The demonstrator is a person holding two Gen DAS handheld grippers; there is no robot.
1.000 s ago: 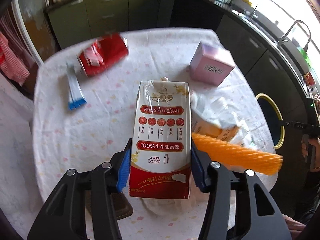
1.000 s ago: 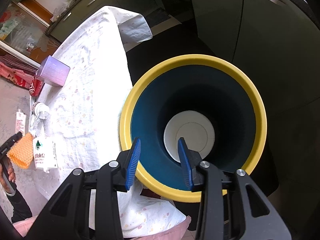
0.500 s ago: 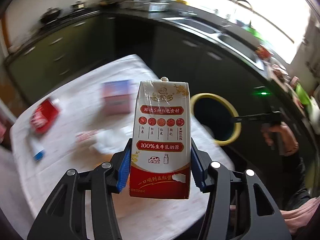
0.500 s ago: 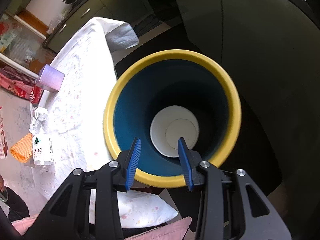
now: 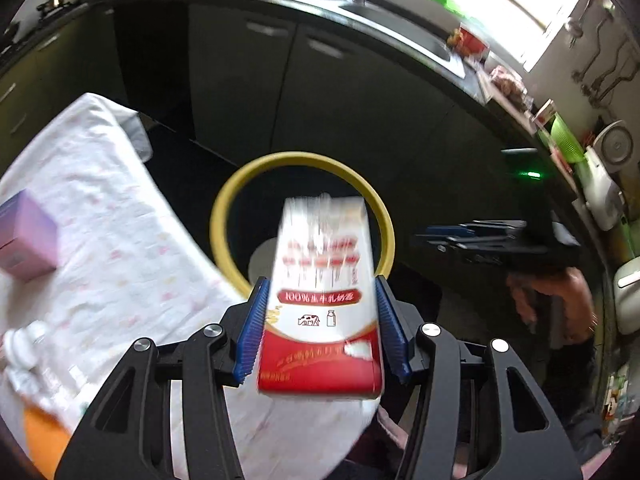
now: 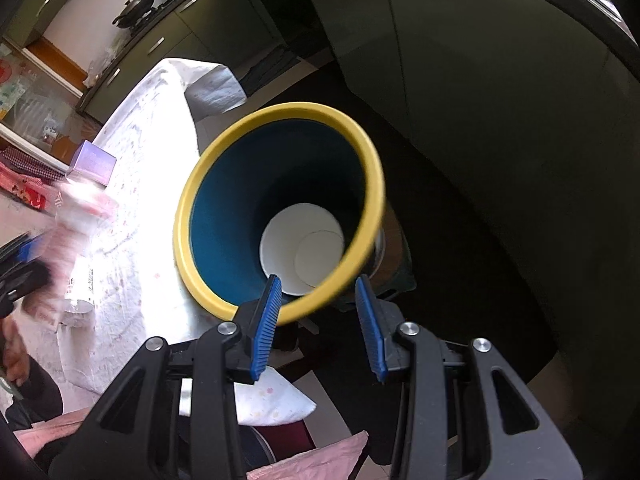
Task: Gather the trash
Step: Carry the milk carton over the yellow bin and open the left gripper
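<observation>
A red and white milk carton [image 5: 320,320] stands upright between the blue pads of my left gripper [image 5: 320,280], which is shut on its sides. The carton's blurred top overlaps the mouth of a yellow-rimmed bin [image 5: 224,208] with a blue inside, which stands on the dark floor by the table's edge. In the right wrist view the bin [image 6: 192,200] leans in view, with a white disc [image 6: 300,244] at its bottom. My right gripper [image 6: 318,280] hangs open above the bin's near rim with nothing between its fingers. In the left wrist view it [image 5: 460,236] is just right of the bin.
The table under a white flowered cloth [image 5: 100,220] carries a purple box [image 5: 24,236], a clear plastic bottle [image 5: 24,344] and an orange net sleeve [image 5: 40,436]. Dark cabinets [image 5: 240,80] and a counter with a sink stand behind the bin. A pink-clothed lap is below.
My left gripper has swung off the table toward the bin with the carton, which now overlaps the bin's mouth. The right gripper has drifted, and the bin sits higher in its view.
</observation>
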